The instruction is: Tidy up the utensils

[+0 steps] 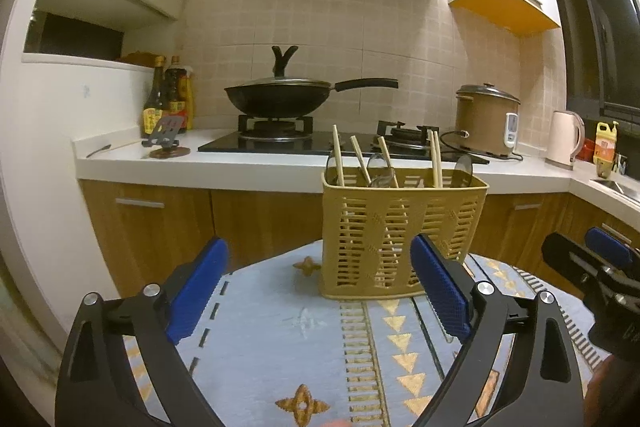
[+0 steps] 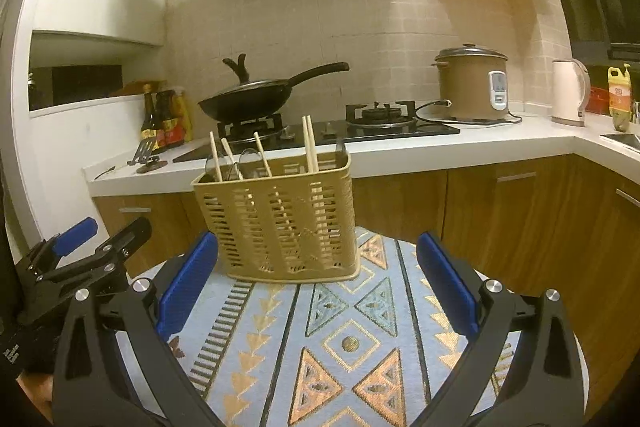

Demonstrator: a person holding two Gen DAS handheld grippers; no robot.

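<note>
A tan slotted utensil basket (image 1: 404, 235) stands upright at the far edge of a small table with a patterned blue cloth (image 1: 304, 339). It holds several wooden chopsticks (image 1: 339, 155) and dark spoons (image 1: 463, 169). My left gripper (image 1: 320, 291) is open and empty, just short of the basket. In the right wrist view the basket (image 2: 280, 223) stands ahead and slightly left, with chopsticks (image 2: 310, 149) sticking up. My right gripper (image 2: 316, 287) is open and empty in front of it. Each gripper shows at the other view's edge: the right gripper (image 1: 596, 267), the left gripper (image 2: 80, 247).
Behind the table runs a white counter (image 1: 256, 167) with a gas hob, a black lidded wok (image 1: 280, 97), sauce bottles (image 1: 170, 95), a rice cooker (image 1: 486, 119) and a kettle (image 1: 566, 139). Wooden cabinets stand below.
</note>
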